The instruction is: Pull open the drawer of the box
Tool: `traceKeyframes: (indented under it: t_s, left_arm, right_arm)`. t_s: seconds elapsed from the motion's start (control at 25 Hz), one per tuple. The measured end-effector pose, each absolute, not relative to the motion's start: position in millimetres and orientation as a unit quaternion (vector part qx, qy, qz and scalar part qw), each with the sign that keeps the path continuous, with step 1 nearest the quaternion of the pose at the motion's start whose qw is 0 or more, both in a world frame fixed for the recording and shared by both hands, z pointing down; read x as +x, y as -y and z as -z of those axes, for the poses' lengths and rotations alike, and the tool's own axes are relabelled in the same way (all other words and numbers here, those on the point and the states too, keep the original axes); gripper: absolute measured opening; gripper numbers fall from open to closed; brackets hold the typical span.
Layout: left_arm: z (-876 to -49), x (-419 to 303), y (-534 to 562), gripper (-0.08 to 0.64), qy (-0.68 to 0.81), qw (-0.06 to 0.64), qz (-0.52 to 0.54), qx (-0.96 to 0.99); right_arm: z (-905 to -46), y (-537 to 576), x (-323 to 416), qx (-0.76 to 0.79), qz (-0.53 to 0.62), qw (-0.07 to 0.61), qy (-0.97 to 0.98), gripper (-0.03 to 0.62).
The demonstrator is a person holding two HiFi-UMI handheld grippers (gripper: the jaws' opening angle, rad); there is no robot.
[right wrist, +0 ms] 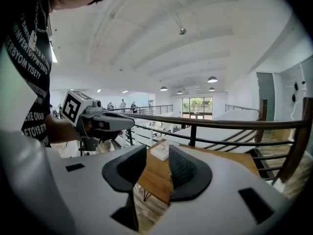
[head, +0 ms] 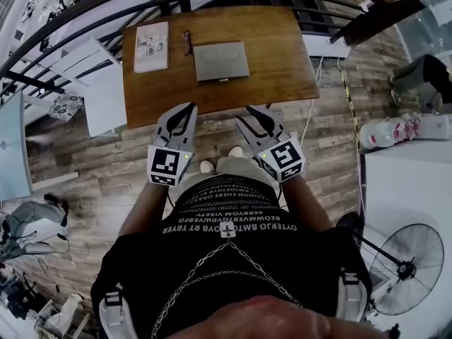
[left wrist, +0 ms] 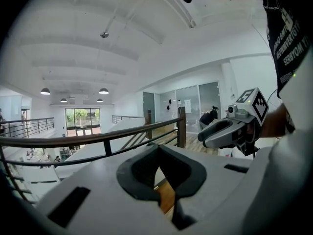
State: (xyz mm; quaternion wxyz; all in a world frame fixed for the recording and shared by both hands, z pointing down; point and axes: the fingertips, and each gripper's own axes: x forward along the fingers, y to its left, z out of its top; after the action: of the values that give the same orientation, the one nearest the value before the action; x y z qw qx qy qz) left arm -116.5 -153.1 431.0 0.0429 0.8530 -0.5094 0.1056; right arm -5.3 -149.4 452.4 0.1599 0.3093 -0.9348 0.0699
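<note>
A flat grey box [head: 221, 61] lies on the wooden table [head: 282, 62], at its middle; no drawer front shows from above. Both grippers hover over the table's near edge, short of the box and touching nothing. My left gripper [head: 189, 109] has its tips together and holds nothing; in the left gripper view its pads [left wrist: 142, 173] meet at the far end. My right gripper [head: 259, 113] stands open, and in the right gripper view only the table [right wrist: 154, 177] shows through the gap. Each gripper view shows the other gripper alongside: the right gripper [left wrist: 225, 131] and the left gripper [right wrist: 105, 121].
A booklet [head: 151, 46] and a pair of glasses [head: 187, 42] lie on the table left of the box. A dark curved railing [head: 85, 13] runs behind the table. A white bench [head: 95, 83] stands at the left. At the right are jugs [head: 385, 133] and a floor fan [head: 409, 267].
</note>
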Motion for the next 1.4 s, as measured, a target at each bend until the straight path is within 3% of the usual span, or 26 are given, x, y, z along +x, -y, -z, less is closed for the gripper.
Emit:
traceKeyframes:
  t_s: [1.0,1.4]
  left_arm:
    - [-407.1,-77.7,246.7,0.005,0.554,0.009,-0.112,0.825]
    - [-417.1,-66.9,268.4,0.005,0.581,0.027,-0.118,0.805]
  right_arm:
    - [-435.3,257.8,38.4,0.278,-0.033,0.153,0.948,0.129]
    - [-436.0,284.9,62.8,0.267,-0.025,0.142,0.953,0.129]
